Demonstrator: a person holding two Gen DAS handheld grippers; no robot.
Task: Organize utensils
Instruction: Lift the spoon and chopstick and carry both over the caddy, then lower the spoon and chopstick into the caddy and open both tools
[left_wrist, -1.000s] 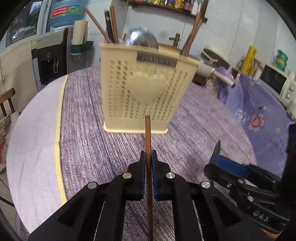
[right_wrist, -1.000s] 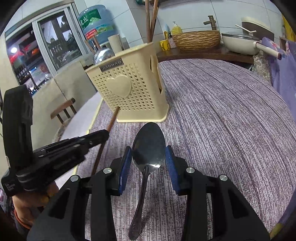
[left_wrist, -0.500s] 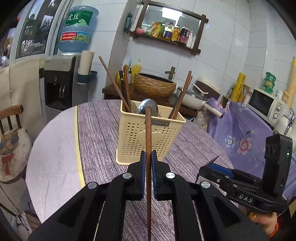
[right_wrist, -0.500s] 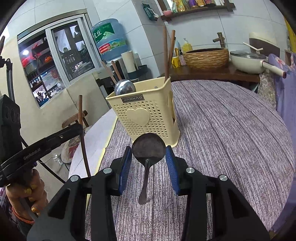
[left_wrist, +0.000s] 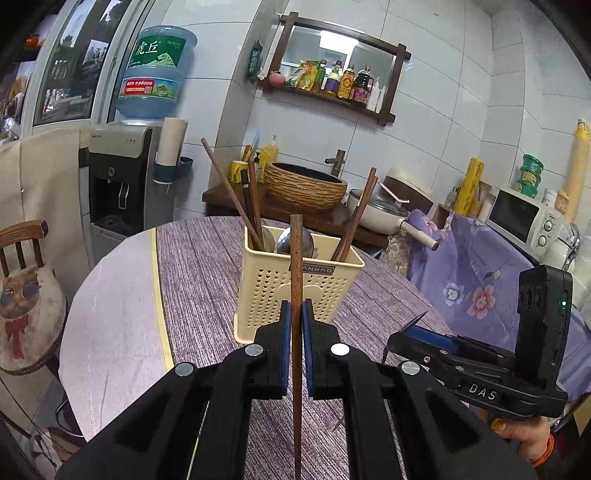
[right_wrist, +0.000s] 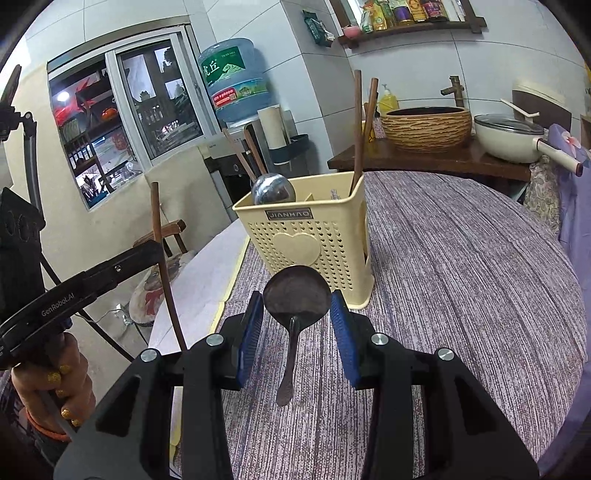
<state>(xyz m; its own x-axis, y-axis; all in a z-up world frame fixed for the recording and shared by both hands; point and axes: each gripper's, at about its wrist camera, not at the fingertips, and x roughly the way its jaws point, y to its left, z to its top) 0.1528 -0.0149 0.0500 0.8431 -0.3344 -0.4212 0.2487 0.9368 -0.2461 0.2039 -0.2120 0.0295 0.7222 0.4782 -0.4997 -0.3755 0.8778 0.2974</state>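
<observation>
A cream perforated utensil holder stands on the round table and holds several wooden chopsticks and a metal spoon. My left gripper is shut on a brown wooden chopstick, held upright in the air in front of the holder; the chopstick also shows in the right wrist view. My right gripper is shut on the bowl of a metal spoon, handle hanging down, raised above the table just short of the holder. In the left wrist view the right gripper sits low right.
The round table has a purple striped cloth and a bare pale strip at the left. A wooden chair stands left, a water dispenser behind, and a side counter with a woven basket and pan beyond.
Both grippers rose off the table with the chopstick and spoon and drew back, so the holder looks lower and farther. Both grips stayed the same.
</observation>
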